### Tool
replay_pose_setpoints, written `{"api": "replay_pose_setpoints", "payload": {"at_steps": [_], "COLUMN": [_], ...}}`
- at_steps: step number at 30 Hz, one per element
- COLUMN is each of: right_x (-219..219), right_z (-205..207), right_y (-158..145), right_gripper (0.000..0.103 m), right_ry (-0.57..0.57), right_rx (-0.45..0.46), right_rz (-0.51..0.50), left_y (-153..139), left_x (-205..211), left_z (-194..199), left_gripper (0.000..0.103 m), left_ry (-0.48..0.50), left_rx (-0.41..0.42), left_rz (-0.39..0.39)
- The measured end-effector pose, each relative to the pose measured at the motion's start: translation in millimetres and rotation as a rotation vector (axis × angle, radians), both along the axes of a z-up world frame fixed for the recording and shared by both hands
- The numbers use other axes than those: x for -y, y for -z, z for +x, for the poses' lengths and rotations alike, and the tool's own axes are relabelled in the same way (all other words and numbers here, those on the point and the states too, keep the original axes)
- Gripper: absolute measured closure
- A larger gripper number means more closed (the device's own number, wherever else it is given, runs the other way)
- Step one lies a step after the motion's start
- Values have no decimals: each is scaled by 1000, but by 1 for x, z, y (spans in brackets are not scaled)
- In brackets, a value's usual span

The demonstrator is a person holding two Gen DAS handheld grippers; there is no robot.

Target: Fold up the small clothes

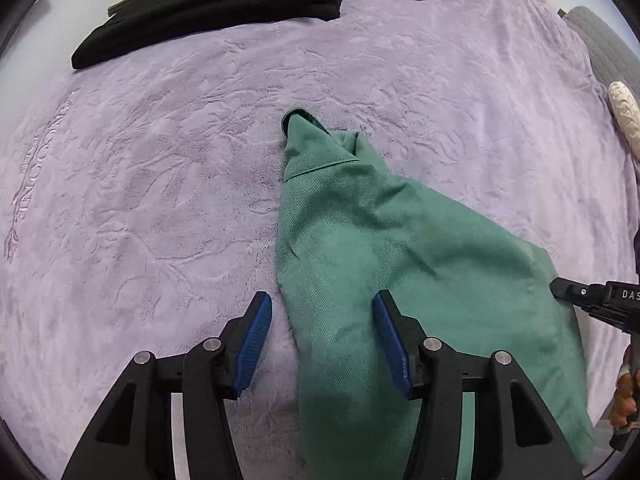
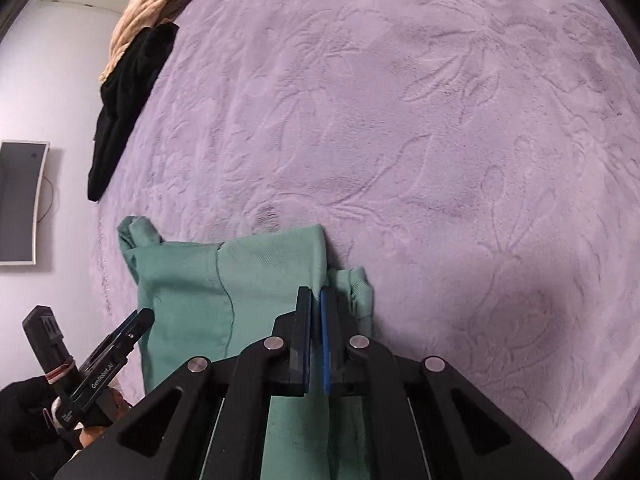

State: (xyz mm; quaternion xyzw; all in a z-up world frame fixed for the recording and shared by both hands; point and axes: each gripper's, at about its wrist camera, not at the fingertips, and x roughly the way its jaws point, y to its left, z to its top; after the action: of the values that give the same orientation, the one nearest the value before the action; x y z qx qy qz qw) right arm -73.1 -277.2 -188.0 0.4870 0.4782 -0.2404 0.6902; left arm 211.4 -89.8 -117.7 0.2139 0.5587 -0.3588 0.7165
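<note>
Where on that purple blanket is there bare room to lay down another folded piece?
Broad bare purple blanket lies between the green garment and the black clothes at the far edge. It is crowded at that far edge, where beige clothing is piled with the black.

Both views are evenly and softly lit, fairly bright, with no glare. The fisheye bends the edges strongly and a black rim cuts off the corners. Faint shadows darken the purple blanket at the lower right. Focus is mostly sharp.

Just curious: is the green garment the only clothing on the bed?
No, a black garment and a beige one lie at the bed's far edge.
</note>
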Motion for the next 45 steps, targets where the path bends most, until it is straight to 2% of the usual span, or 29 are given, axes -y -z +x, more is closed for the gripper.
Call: {"api": "replay_pose_setpoints", "payload": {"at_steps": [3,8,10,11,12,13,18,22,23,24,25,27,30,31,32,34,36,38,40,41,42,45], "right_x": [8,-2,-13,-20,-30,-41,-94,-128,-134,-138,-140,-136,-120,-116,-111,-108,-111,-113,-112,-112,-112,-111], "right_z": [-2,-17,-30,-37,-46,-55,-90,-101,-101,-101,-101,-109,-140,-153,-167,-191,-206,-205,-194,-186,-181,-161], "right_y": [7,-20,-36,-43,-51,-60,-87,-81,-74,-67,-60,-57,-45,-36,-22,9,29,23,2,-14,-28,-66], "right_gripper": [98,93,78,50,28,27,27,30,48,90,100,100,100,100,100,100,102,102,100,93,93,93], "right_ry": [36,-4,-27,-44,-68,-93,-218,-281,-291,-295,-289,-210,-6,61,140,275,337,314,221,160,115,6], "right_rx": [3,49,63,65,68,75,56,32,11,-13,-31,25,103,116,130,141,138,115,57,36,31,104], "right_rz": [27,61,73,74,70,61,46,82,95,107,129,174,285,320,368,474,535,519,439,376,322,209], "left_y": [6,-14,-29,-36,-42,-48,-67,-65,-60,-55,-48,-38,-33,-33,-33,-31,-27,-25,-26,-25,-25,-26], "left_x": [4,-7,-20,-28,-38,-46,-83,-95,-96,-97,-99,-105,-117,-119,-121,-124,-127,-130,-130,-130,-131,-135], "left_z": [-1,3,-6,-12,-21,-30,-81,-116,-125,-132,-139,-148,-150,-151,-153,-158,-165,-169,-166,-165,-165,-163], "left_gripper": [31,31,31,31,31,31,31,31,31,31,31,31,31,30,23,21,21,21,21,21,21,21], "left_ry": [10,2,15,24,45,61,139,179,189,202,214,228,210,212,217,236,254,254,234,230,230,237], "left_rx": [49,30,32,25,9,2,-68,-145,-155,-159,-153,-137,-157,-157,-150,-126,-120,-109,-116,-118,-114,-102], "left_rz": [36,35,28,27,25,27,31,38,52,68,84,110,86,76,73,74,84,86,82,82,81,82]}}
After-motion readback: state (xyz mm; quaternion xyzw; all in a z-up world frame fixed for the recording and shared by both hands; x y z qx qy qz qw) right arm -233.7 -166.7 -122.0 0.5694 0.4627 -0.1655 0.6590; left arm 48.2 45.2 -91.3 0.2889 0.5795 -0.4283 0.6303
